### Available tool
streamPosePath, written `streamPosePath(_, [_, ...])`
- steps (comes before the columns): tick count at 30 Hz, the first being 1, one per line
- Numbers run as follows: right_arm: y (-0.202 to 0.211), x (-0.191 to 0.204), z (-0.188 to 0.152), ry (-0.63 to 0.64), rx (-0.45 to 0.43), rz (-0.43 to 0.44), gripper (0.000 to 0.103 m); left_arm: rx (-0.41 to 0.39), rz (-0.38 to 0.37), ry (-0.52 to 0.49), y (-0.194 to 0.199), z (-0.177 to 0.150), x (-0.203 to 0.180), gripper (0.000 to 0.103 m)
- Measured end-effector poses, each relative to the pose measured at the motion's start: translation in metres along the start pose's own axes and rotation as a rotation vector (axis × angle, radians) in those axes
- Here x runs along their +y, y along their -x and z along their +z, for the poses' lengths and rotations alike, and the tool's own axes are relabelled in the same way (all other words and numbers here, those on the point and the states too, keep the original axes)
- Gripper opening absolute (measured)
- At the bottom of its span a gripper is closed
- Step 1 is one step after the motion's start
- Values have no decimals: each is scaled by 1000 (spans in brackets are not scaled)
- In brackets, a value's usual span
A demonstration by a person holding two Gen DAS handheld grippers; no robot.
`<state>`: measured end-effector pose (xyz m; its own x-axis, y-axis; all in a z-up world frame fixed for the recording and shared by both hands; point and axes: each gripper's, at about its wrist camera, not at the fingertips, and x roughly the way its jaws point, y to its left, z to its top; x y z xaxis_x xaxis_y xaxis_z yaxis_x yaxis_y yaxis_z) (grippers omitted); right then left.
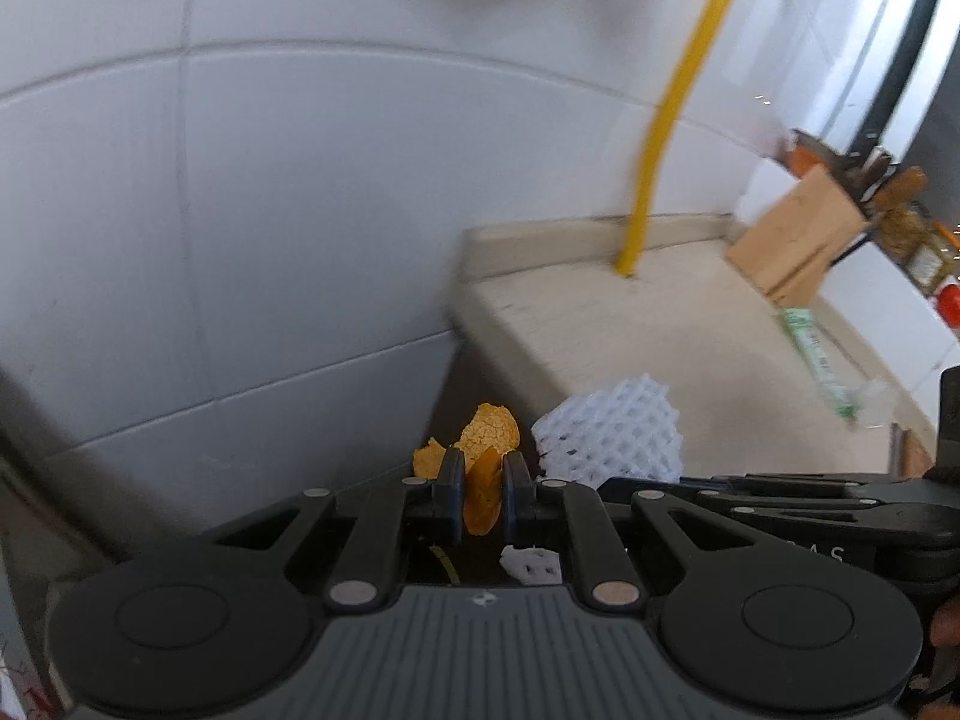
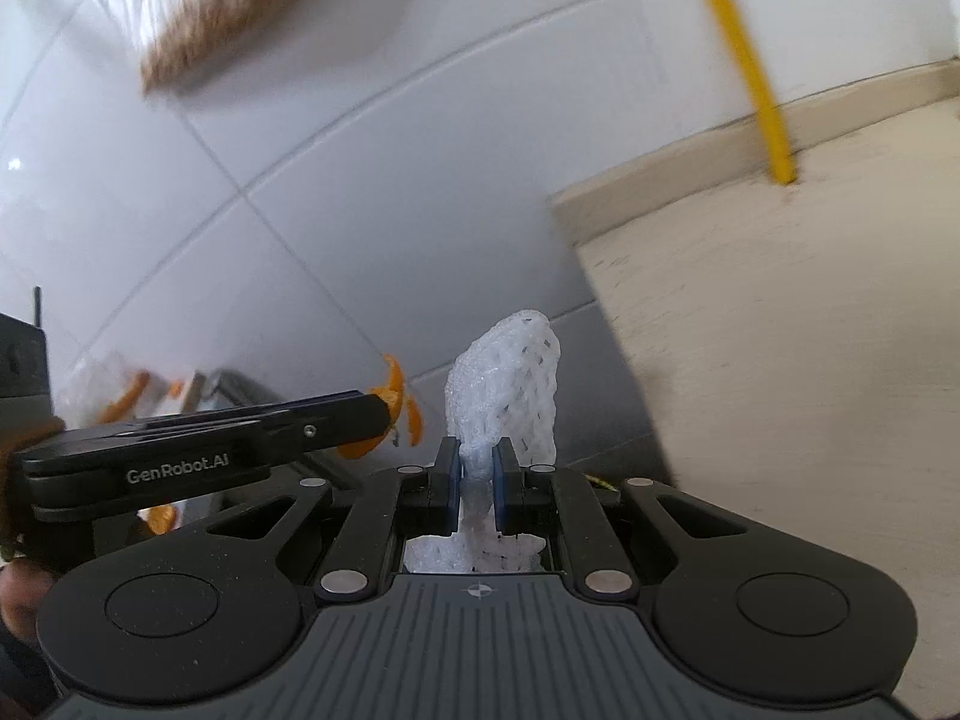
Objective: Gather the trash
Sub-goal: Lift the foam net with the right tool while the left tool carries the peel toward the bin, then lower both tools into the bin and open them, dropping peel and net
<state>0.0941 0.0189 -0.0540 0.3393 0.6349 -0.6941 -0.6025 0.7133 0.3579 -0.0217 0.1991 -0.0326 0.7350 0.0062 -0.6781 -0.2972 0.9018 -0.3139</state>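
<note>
Surface: you have a beige stone-look countertop point(image 1: 660, 324) with a raised lip along the white tiled wall.
Left end: your counter stops at a square corner, with a dark gap beside it.
Back edge: a yellow rod point(image 1: 636, 228) meets the counter near the lip.
Right side: a tan cardboard box point(image 1: 792, 240) stands on it.
Near the box: a green-and-white plastic wrapper point(image 1: 819, 360) lies flat, blurred.

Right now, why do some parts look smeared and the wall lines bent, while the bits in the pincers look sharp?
Left wrist view: the yellow pole and wall tiles are streaked by motion blur, tile lines bowed by the fisheye lens; the orange peel stays crisp. Right wrist view: the brush up top is smeared, the foam net sharp.
</note>
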Motion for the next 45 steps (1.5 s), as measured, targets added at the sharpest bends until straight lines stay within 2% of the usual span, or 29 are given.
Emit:
streamPosePath(13, [-72,16,-5,36,117,-60,16,90,47,55,-33,-11,43,9])
streamPosePath(18, [-92,15,-10,36,151,-87,26,132,58,56,-46,-15,50,13])
streamPosePath(24, [-104,15,-11,22,165,-117,30,162,62,74,-53,-21,59,14])
streamPosePath(32, [-96,11,-14,6,168,-149,37,179,66,77,-62,-20,63,18])
streamPosePath(38, [-78,11,-15,-3,159,-165,39,163,83,-16,-61,-21,49,19])
streamPosePath(45, [-69,21,-10,39,143,-181,46,149,95,-36,-58,-19,47,20])
